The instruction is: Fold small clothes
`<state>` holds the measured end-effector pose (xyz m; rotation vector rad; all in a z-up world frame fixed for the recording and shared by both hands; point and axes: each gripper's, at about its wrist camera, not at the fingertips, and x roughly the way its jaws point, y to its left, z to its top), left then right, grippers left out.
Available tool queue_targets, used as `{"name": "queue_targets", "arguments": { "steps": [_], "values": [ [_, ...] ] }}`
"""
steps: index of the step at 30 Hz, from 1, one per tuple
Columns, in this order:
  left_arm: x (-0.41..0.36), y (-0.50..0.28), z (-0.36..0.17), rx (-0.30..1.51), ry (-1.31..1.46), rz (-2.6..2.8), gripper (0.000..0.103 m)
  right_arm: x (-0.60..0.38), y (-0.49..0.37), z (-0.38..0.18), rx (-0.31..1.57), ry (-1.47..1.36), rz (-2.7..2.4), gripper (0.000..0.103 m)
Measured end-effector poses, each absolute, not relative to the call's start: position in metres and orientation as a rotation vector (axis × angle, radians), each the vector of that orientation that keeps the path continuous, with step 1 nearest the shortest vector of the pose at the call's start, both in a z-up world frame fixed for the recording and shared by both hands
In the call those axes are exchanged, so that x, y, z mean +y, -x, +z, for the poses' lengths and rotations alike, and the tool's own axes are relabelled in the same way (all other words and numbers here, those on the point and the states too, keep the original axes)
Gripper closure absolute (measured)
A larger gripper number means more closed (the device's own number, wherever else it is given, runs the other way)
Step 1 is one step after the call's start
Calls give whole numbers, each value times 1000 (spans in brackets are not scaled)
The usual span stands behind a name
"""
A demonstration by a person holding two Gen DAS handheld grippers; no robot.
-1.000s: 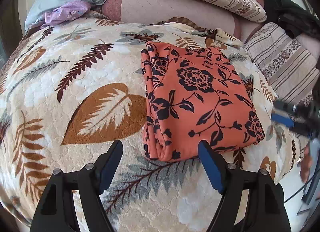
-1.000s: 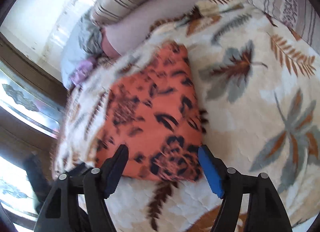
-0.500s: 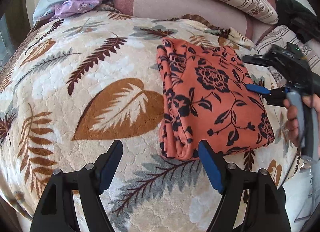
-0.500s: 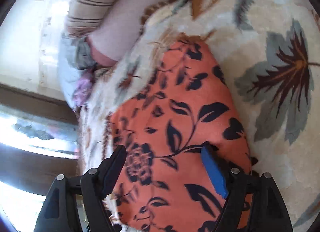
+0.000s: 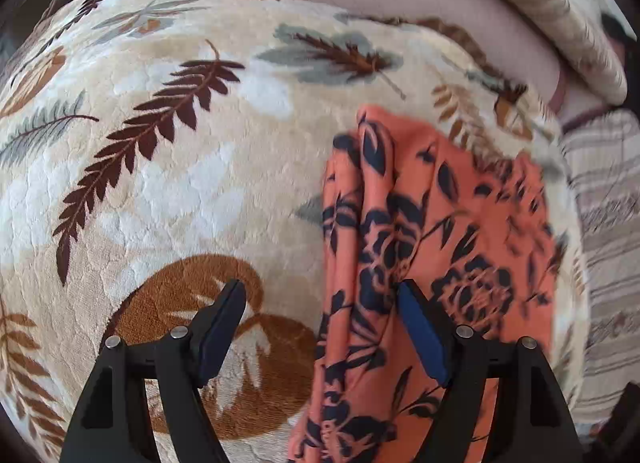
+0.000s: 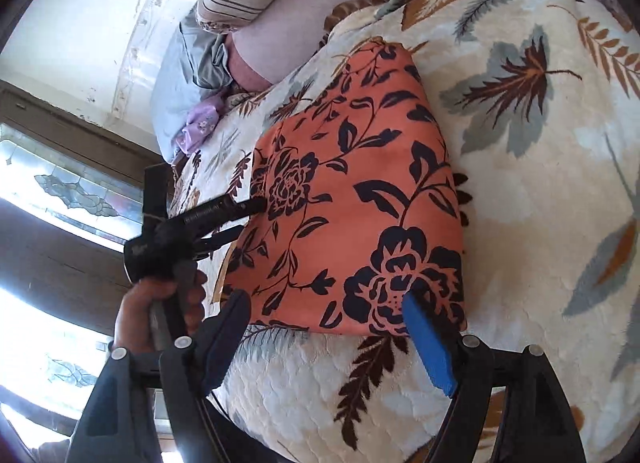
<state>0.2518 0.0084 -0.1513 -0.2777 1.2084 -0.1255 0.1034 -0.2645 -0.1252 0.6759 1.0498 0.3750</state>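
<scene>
A folded orange garment with dark blue flowers point(image 5: 432, 247) lies on the leaf-patterned blanket point(image 5: 180, 167); it also shows in the right wrist view point(image 6: 360, 199). My left gripper point(image 5: 322, 323) is open and low over the garment's left folded edge, one finger over the cloth, one over the blanket. In the right wrist view the left gripper point(image 6: 244, 219) reaches the garment's far side. My right gripper point(image 6: 326, 337) is open and empty at the garment's near edge, one finger just over its corner.
Striped pillows point(image 5: 560, 35) and a pink bolster point(image 5: 420, 3) lie along the bed's head. A purple cloth point(image 6: 202, 123) and a grey-blue cloth point(image 6: 180, 75) sit at the far corner. A window point(image 6: 60, 191) is beyond the bed's edge. Blanket point(image 6: 540, 183) spreads to the right.
My left gripper has moved forward and down onto the garment's left edge. My right gripper has pulled back to the garment's near edge; the garment has shifted slightly.
</scene>
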Motion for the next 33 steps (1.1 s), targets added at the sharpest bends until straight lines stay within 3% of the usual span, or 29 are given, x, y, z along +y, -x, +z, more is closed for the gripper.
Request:
{"name": "queue_targets", "arguments": {
  "steps": [4,8,12,16,18,21,27,33],
  "values": [
    [1,-267,-130,1101,209,-130,24,-278,-105,-118,999,-703,384,22],
    [2,-297,-167,1236,171,-47,21,-290,-125,-142,1030,-772,339,19],
    [3,-261,-134,1133,158,-72,22,-302,-123,-146,1026,-854,303,19],
    [0,-199,-96,970,93,-45,21,-290,-98,-114,948,-704,262,18],
    [-2,-165,-78,884,63,-18,15,-275,-80,-99,906,-564,197,10],
    [-4,-127,-59,809,-4,-13,7,-247,-55,-90,885,-385,146,8],
    [-7,-74,-39,816,-40,-22,7,-213,-17,-103,975,-254,116,7],
    [-1,-41,-22,791,-22,3,7,-199,7,-64,862,-103,21,0]
  ]
}}
